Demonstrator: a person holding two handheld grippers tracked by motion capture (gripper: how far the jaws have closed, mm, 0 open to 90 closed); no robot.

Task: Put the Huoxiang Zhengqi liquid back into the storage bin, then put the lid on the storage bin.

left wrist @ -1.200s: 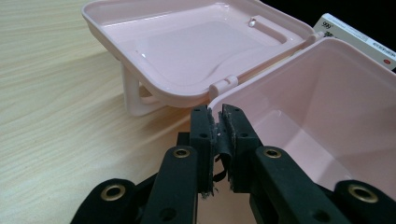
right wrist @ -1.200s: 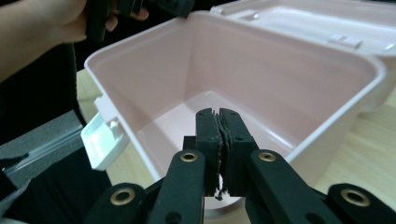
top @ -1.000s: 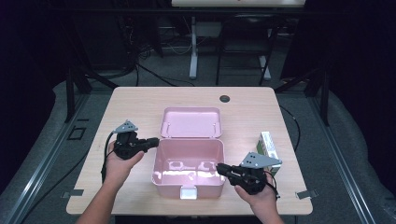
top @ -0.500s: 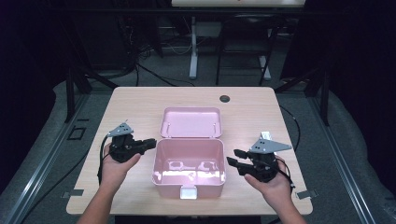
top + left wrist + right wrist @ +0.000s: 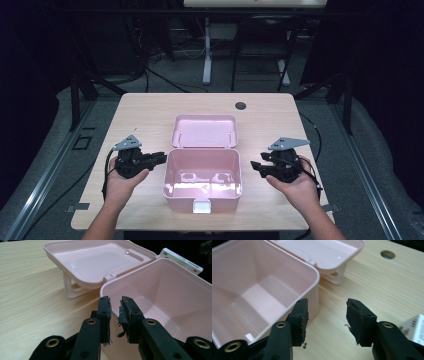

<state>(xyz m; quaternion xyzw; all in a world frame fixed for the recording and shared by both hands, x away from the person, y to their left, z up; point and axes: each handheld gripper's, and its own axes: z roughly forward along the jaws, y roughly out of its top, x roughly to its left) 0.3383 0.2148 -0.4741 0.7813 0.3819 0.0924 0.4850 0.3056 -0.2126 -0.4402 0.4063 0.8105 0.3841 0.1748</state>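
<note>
Wooden table (image 5: pixel 150 115): open pink box (image 5: pixel 202 172), probably carton (image 5: pixel 180 260).

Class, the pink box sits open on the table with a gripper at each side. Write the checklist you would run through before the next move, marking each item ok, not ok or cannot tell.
1. Lid of the pink box fully folded back: ok.
2. Box interior free of items: ok, bare floor seen.
3. Right gripper open and holding nothing: ok; its jaws have just been opening.
4. Left gripper released from the box's rim: ok; jaws just opening, rim between them, narrow gap.
5. White carton within the right gripper's reach: cannot tell.
</note>
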